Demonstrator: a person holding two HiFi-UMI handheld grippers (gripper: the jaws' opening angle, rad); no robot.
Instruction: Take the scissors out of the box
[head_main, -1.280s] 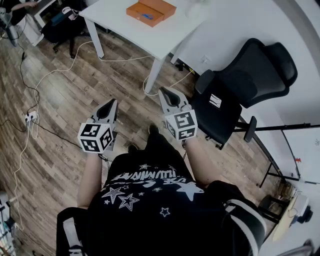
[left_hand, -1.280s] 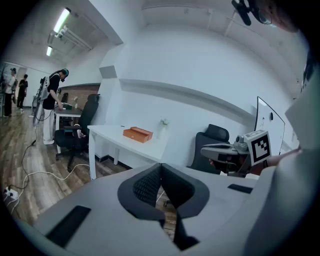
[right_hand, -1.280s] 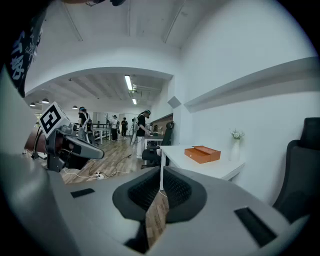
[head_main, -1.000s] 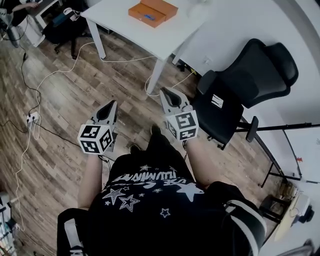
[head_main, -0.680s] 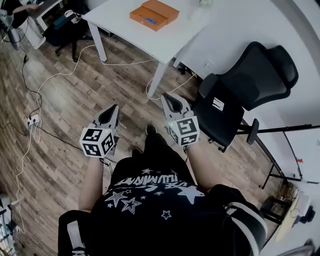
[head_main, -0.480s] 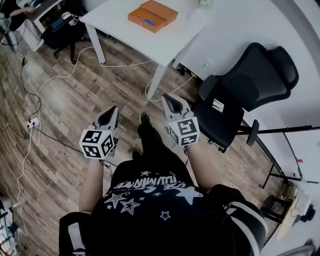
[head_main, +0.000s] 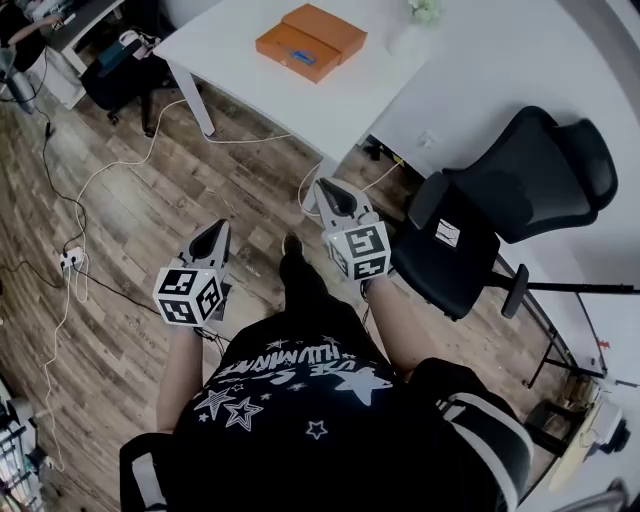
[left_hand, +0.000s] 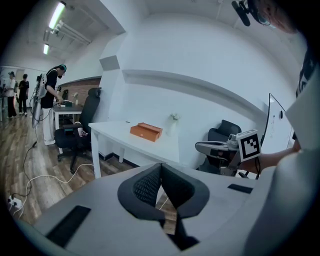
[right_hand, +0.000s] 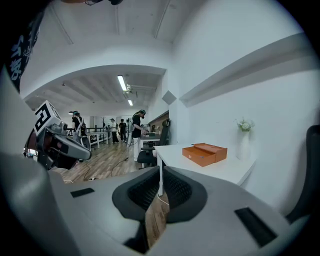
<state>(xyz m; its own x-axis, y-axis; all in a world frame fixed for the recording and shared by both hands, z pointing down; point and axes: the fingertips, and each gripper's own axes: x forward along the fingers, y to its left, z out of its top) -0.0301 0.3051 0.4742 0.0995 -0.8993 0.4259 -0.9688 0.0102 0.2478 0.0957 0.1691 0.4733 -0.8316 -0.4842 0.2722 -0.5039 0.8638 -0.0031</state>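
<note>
Orange box (head_main: 303, 38) — on white table (head_main: 236, 62) | left claw (head_main: 222, 227) closed | right claw (head_main: 326, 186) closed

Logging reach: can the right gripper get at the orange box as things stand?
Probably not yet: the right gripper hangs over the wooden floor, short of the white table, and the orange box lies farther back on it. Nothing blocks the way.

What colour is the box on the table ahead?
The box is orange, sitting on the white table; the head view shows it best.
</note>
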